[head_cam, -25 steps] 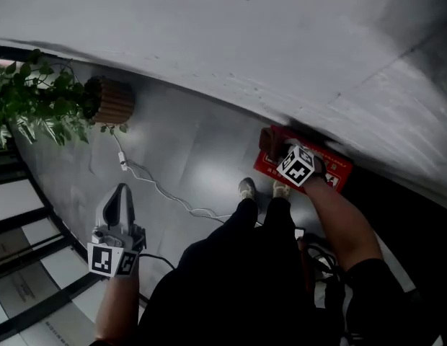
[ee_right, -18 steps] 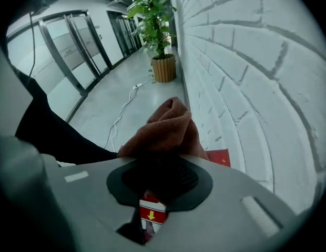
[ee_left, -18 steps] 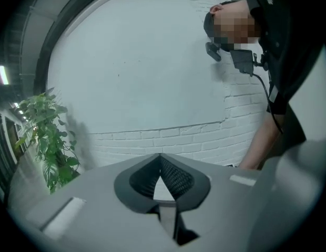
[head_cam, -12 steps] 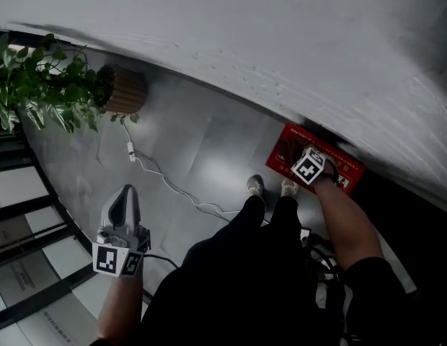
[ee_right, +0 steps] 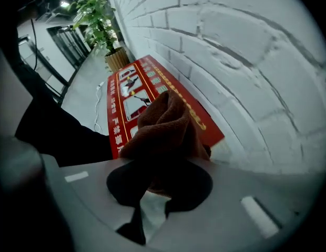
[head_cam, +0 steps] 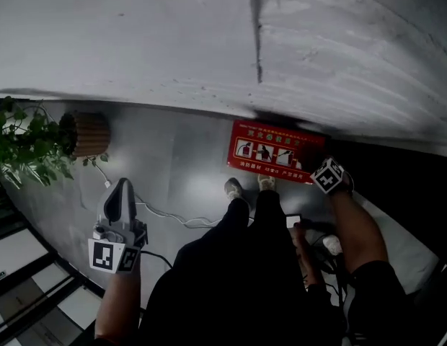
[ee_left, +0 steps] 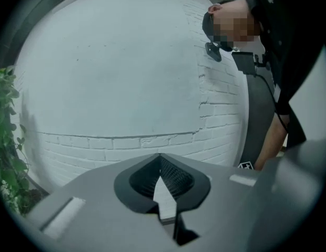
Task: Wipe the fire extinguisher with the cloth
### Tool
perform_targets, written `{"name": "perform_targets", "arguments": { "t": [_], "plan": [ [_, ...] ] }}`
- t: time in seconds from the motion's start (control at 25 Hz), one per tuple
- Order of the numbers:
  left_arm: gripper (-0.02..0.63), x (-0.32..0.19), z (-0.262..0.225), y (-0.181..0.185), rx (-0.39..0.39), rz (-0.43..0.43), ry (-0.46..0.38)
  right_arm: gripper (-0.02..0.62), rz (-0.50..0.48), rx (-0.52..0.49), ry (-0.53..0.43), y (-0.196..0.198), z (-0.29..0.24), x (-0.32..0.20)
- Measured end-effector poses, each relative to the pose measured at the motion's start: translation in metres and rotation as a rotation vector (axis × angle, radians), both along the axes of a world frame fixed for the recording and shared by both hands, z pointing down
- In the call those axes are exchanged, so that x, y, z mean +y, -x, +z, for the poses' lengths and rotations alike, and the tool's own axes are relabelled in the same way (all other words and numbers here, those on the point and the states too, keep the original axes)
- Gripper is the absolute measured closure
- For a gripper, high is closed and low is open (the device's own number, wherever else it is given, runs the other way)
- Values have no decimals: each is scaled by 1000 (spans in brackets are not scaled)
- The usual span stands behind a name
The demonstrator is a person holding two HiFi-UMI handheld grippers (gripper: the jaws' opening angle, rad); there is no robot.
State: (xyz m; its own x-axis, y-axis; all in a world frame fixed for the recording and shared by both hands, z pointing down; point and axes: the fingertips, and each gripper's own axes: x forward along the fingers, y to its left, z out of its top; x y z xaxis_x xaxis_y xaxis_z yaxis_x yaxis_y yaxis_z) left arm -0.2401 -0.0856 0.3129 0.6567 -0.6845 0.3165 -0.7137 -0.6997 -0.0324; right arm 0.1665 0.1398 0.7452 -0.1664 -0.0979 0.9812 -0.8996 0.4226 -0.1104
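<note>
A red fire-extinguisher box (head_cam: 276, 152) with white pictograms stands on the floor against the white brick wall. My right gripper (head_cam: 330, 176) points down just off the box's right end. In the right gripper view the right gripper (ee_right: 163, 161) is shut on a bunched brown cloth (ee_right: 165, 127), and the red box (ee_right: 129, 96) lies beyond it, along the wall. No extinguisher bottle shows. My left gripper (head_cam: 122, 193) is held out at the lower left, far from the box. In its own view the left gripper (ee_left: 159, 161) is shut and empty, facing the wall.
A leafy plant (head_cam: 25, 150) in a ribbed pot (head_cam: 86, 133) stands at the left by the wall. A white cable (head_cam: 166, 211) trails across the grey floor. The person's shoes (head_cam: 233, 188) are just in front of the box. A dark panel (head_cam: 396, 171) lies right of it.
My right gripper has swung off the top of the red box to its right end, still holding the cloth. The head view has turned toward the wall. The left gripper has shifted only slightly.
</note>
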Motion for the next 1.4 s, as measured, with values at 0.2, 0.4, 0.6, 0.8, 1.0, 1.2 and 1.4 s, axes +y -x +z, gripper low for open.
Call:
{"name": "perform_targets", "arguments": {
  "t": [0.2,0.4,0.6,0.8,1.0,1.2,1.4],
  "plan": [
    [606,-9,-6,-22,50,43,-10,533,173,66,98,-39,-3,38],
    [606,-5,-2,4,21,-22,-12,534,-98,-29,-160,55,-38,-60],
    [606,9,-14,63,-79,-124,-25,533,-387,-159,-240,198,-24,-144],
    [606,20,-31,120,-181,-222,-23,529,-559,-149,-153,280,10,-164],
    [606,17,-29,104,-164,-187,-23,531,-434,-189,-79,269,17,-143],
    [606,5,-15,38,-75,-43,-5,532,-240,-177,-50,191,11,-89],
    [606,5,-2,-21,-20,94,19,534,-53,-83,-36,93,5,-28]
  ]
}}
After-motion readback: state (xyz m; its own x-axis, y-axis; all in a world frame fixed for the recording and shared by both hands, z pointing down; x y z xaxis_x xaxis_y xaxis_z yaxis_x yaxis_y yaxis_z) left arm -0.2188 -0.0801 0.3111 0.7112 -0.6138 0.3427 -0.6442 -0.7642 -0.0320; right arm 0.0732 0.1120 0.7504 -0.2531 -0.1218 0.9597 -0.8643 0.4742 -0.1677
